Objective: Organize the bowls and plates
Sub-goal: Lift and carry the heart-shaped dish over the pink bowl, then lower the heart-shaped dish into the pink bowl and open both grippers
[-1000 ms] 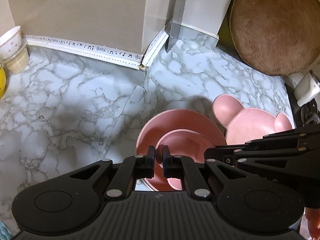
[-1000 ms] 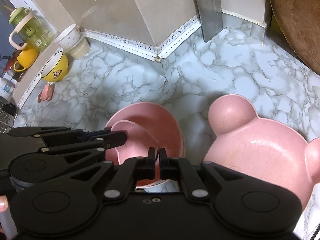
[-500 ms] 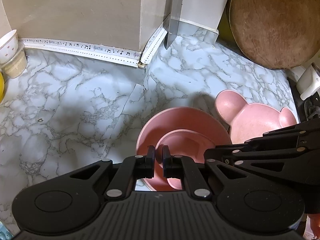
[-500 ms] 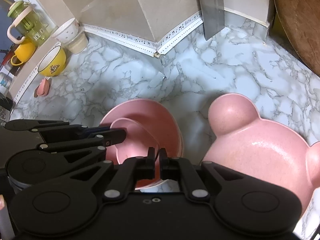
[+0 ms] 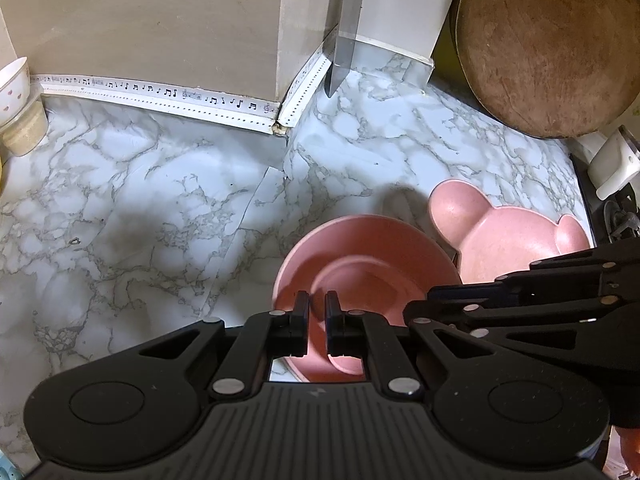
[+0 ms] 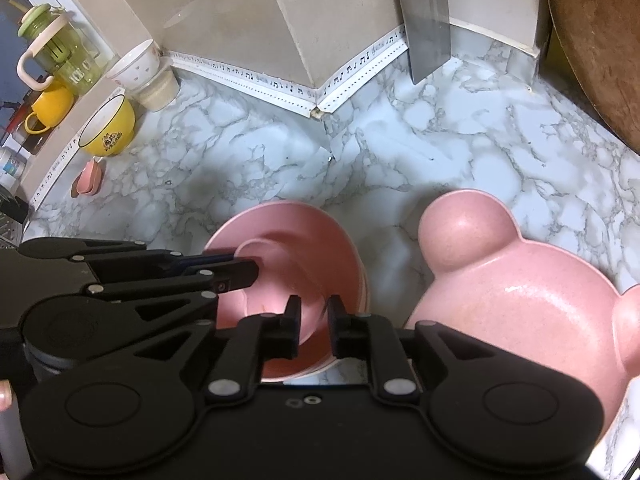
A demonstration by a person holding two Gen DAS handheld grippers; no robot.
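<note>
small pink bowl point(image 6: 276, 276) nested in larger bowl point(image 6: 336, 240), beside bear plate point(image 6: 520, 312).

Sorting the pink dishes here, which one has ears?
The bear-shaped plate, right of the stacked round bowls; it alone has two round ear lobes.

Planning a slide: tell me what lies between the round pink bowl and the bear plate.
Only bare marble countertop between bowl and bear plate, in the right wrist view.

right gripper point(image 6: 313, 322) fingers parted over pink bowls point(image 6: 304, 248).
</note>
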